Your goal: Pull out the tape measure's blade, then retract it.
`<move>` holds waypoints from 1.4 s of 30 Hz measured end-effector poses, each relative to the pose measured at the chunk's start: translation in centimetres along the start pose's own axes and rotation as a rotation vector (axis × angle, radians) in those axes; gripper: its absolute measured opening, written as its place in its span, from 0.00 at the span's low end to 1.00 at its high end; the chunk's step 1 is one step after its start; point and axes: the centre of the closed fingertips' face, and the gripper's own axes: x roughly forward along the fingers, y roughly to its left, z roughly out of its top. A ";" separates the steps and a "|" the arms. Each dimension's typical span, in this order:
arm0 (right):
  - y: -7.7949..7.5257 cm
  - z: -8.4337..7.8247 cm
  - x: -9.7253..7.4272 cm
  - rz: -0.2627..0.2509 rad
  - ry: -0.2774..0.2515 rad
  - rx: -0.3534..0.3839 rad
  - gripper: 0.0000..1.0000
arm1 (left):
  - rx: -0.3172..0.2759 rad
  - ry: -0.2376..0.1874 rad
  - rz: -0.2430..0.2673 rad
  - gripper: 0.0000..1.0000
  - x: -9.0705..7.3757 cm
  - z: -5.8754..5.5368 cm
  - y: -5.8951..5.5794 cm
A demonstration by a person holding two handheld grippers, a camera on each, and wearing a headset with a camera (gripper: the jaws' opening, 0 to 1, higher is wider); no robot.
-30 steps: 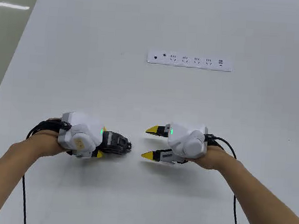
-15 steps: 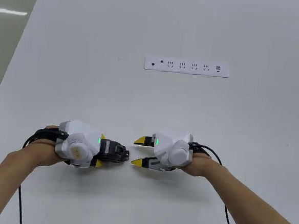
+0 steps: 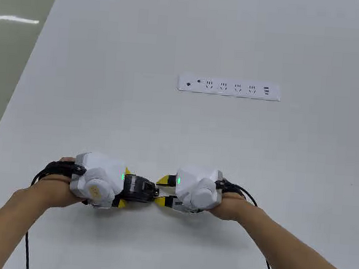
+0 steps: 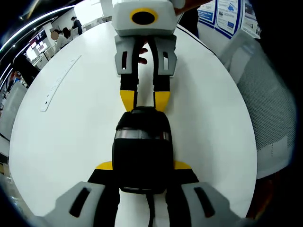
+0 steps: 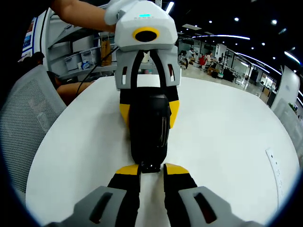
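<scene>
Black tape measure, one; grippers, two

I've slid my right gripper leftward from the lower centre-right of the head view. Its yellow tips, closer together than a second ago, now flank the nose of the black plastic tape measure.

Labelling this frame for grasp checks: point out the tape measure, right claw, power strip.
tape measure (image 4: 142,156): left gripper view, top of its black case.
right claw (image 5: 151,169): right gripper view, midway between its yellow tips.
power strip (image 3: 229,87): head view, middle of its white face.
</scene>
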 end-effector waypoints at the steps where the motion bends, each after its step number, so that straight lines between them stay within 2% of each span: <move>1: 0.0 0.0 0.0 0.006 0.001 0.009 0.17 | -0.003 -0.003 -0.001 0.32 0.0 0.0 0.0; 14: 0.1 0.0 0.0 0.029 -0.004 0.019 0.13 | -0.019 -0.012 -0.007 0.32 0.0 0.1 0.1; 17: 0.2 0.0 -0.1 0.032 0.004 -0.001 0.13 | -0.022 -0.017 -0.010 0.32 -0.1 0.2 0.0; 27: 0.2 -0.1 0.0 0.046 0.031 -0.048 0.12 | -0.017 -0.002 -0.009 0.32 0.0 0.0 0.0; 42: 0.3 -0.2 -0.2 0.051 0.038 -0.045 0.12 | -0.031 0.007 -0.012 0.32 0.0 0.0 -0.1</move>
